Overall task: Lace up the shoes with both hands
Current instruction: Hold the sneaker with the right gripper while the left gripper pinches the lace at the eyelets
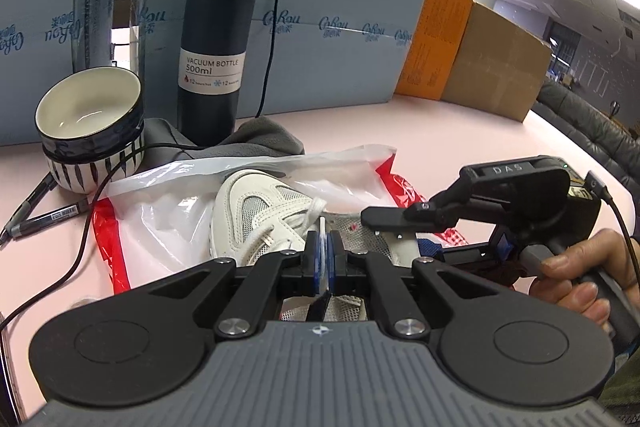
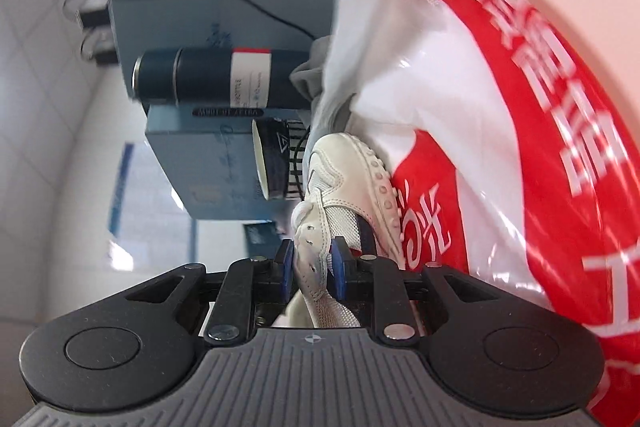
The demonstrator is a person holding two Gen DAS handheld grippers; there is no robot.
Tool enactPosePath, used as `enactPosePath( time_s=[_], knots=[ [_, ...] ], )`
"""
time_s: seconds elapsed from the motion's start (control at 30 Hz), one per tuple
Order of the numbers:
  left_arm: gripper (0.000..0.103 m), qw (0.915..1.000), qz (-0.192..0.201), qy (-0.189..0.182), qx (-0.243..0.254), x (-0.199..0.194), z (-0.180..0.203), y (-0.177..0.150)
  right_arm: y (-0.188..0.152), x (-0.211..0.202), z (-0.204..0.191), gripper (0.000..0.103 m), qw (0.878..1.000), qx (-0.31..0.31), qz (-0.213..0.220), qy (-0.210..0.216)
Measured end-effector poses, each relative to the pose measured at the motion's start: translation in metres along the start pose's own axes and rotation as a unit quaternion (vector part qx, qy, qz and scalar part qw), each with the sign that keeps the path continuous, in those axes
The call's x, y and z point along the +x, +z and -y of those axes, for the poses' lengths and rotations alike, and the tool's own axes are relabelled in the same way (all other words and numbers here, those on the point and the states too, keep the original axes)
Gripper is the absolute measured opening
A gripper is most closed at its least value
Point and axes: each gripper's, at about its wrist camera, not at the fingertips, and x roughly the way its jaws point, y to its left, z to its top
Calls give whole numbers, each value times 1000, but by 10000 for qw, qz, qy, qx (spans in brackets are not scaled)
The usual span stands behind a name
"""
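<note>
**Two grippers work a white sneaker's lacing**

A white sneaker (image 1: 256, 211) lies on a red-and-white plastic bag (image 1: 160, 203) toward the middle of the pink tabletop (image 1: 360, 123), in front of a vacuum bottle (image 1: 216, 39) and stacked bowls (image 1: 90, 131). The left gripper (image 1: 322, 251) is pinched nearly closed on a thin white lace (image 1: 321, 227). The right gripper (image 2: 312, 261), turned sideways, clamps the shoe's eyelet flap (image 2: 310, 247). The shoe looks light, its upper soft and yielding; the lace limp and slippery, probably best held near its stiff tip. The bag beneath may slide.
</note>
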Motion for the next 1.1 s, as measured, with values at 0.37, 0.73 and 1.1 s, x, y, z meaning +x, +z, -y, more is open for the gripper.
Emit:
enactPosePath(
  time_s=[0.37,0.73,1.1],
  knots=[
    [2,9985,-139,-202,485,5,-1,1,-1,-1,25,19,9907,1247,92,528],
    [2,9948,-245,-292,946,12,1,2,-1,-3,36,17,9846,1620,158,638],
    [1,9945,-172,-257,999,15,4,1,0,-3,35,17,9851,1600,142,618]
  ],
)
